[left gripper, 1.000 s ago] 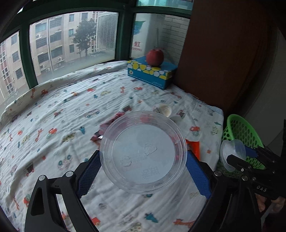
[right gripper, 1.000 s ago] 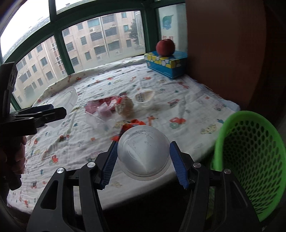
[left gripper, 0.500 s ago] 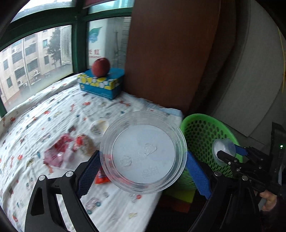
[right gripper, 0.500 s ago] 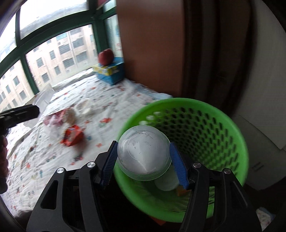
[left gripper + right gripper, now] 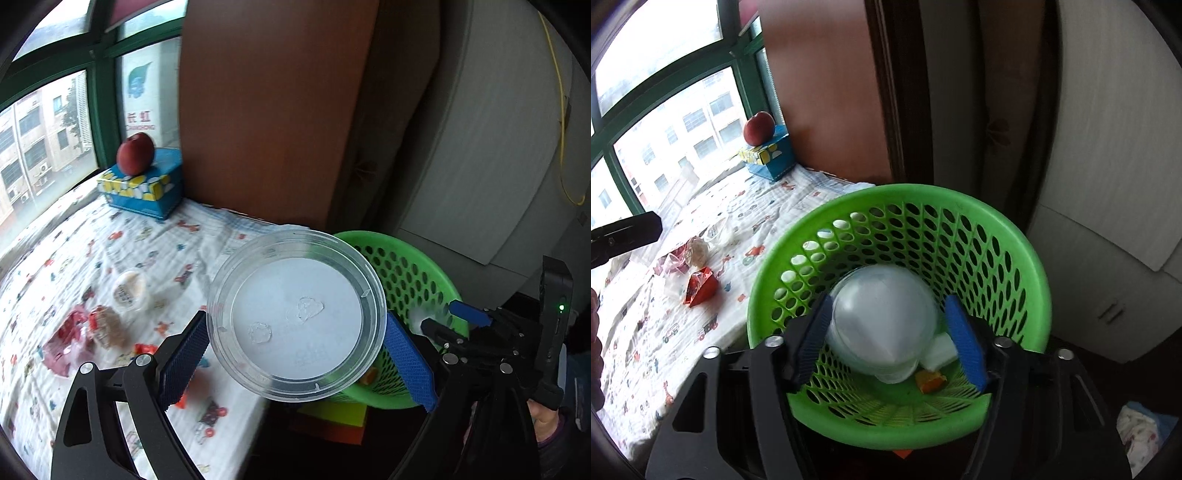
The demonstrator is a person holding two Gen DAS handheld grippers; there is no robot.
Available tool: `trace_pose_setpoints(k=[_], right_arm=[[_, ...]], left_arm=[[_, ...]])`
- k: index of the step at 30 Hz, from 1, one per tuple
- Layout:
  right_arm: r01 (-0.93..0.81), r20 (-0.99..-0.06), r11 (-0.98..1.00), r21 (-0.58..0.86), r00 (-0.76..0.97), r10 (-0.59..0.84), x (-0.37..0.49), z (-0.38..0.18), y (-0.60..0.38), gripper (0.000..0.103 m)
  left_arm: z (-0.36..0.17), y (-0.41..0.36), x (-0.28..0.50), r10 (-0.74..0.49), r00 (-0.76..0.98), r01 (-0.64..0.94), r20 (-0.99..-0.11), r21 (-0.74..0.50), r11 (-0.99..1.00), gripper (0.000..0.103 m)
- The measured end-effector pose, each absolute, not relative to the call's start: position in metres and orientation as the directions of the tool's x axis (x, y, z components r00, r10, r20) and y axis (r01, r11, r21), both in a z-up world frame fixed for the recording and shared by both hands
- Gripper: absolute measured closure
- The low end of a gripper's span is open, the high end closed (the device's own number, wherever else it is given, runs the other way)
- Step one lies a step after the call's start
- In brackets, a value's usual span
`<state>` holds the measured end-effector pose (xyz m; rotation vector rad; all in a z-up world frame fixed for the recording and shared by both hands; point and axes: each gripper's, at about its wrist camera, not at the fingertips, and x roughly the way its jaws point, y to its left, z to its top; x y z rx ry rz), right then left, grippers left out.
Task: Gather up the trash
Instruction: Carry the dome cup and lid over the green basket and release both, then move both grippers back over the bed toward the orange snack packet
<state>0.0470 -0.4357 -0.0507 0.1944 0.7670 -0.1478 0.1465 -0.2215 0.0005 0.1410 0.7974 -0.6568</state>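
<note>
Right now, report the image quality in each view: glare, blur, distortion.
Left wrist view: daylight washes out the window; the wrappers on the patterned cloth are smeared by motion blur, while the clear lid in the left gripper stays sharp. Right wrist view: window overexposed, fisheye bending its frame; the green basket is crisp.

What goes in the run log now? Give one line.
left gripper: grips clear lid | right gripper: over green basket, dome cup between jaws, grip unclear | red wrapper: on sheet
</note>
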Motion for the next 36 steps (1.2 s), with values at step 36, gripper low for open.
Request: trace_pose_setpoints(k=[36], right_arm=[[0.233,-0.653,0.960,0.157,0.754,-0.076,-0.012,-0.037,-0.460,0.030]], left_arm=[[-0.034,-0.314,0.127,-0.526,0.387,0.701,-0.757,-0.129,0.702,0.010]])
